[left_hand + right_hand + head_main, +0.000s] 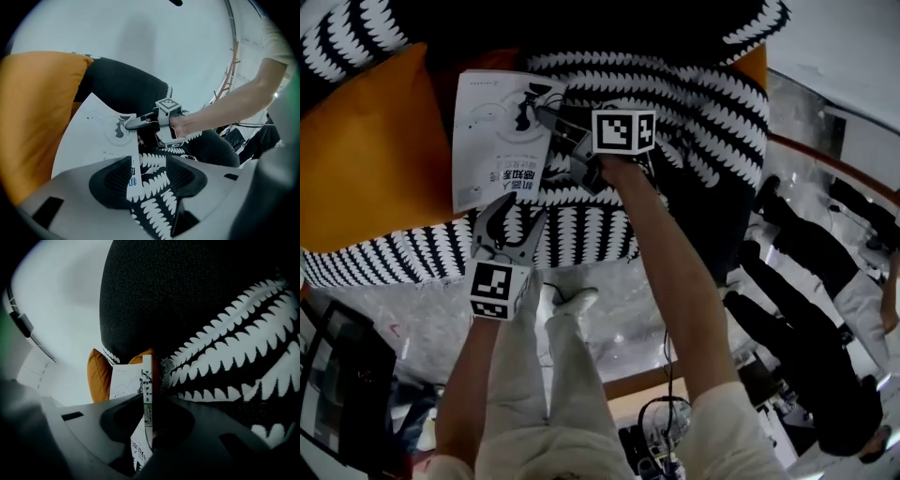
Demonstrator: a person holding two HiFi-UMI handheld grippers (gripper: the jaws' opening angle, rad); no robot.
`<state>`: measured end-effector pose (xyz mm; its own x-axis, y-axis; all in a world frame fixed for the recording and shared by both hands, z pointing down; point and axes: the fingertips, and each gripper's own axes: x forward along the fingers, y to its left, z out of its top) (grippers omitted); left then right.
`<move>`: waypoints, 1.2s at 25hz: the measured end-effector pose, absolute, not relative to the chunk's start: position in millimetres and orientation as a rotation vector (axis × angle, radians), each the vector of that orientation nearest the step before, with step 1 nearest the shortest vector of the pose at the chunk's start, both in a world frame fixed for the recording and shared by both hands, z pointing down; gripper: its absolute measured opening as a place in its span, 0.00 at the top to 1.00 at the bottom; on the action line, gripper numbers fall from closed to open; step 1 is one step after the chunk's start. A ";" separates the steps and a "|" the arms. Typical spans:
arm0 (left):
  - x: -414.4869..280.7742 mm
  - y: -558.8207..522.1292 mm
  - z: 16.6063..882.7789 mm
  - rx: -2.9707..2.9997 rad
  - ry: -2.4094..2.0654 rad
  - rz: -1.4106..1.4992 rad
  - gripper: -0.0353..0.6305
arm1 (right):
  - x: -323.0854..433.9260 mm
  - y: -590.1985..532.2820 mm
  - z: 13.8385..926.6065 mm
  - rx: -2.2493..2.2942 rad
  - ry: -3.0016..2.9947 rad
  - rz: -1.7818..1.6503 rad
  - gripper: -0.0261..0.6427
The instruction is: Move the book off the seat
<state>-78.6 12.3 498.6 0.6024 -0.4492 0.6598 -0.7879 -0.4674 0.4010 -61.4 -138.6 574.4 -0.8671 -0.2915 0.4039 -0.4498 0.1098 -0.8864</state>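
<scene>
A white book (497, 131) lies flat on the seat (675, 84), which is covered in black fabric with white zigzag stripes. Its left part rests against an orange cushion (366, 150). My right gripper (546, 114) reaches in from the right and is shut on the book's right edge near the top. In the right gripper view the book's spine (147, 390) stands upright, pinched between the jaws of the right gripper (148, 420). My left gripper (511, 214) is open just below the book's lower edge. A corner of the book (93, 140) and striped fabric show between the jaws of the left gripper (149, 176).
The seat's dark rounded back (178, 296) rises behind the book. People in dark clothes (806, 253) stand on the glossy floor at the right. The person's own legs (553, 375) are below the seat's front edge. A dark screen (337, 375) sits at the lower left.
</scene>
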 end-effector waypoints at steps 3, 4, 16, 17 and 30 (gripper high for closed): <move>-73.9 14.0 500.9 2.118 -0.988 0.617 0.60 | -59.3 -134.9 564.9 0.769 -2.279 1.802 0.89; -72.1 15.5 502.0 2.113 -0.989 0.610 0.60 | -57.5 -133.1 560.7 0.773 -2.300 1.777 0.89; -90.8 19.0 467.1 2.030 -1.206 0.575 0.94 | -65.0 -108.3 517.1 0.834 -2.371 1.506 0.89; -91.9 19.0 466.8 2.028 -1.213 0.570 0.94 | -65.2 -106.7 514.9 0.843 -2.376 1.484 0.89; -97.5 23.9 468.5 2.002 -1.294 0.615 0.94 | -62.1 -87.8 483.9 0.841 -2.429 1.401 0.89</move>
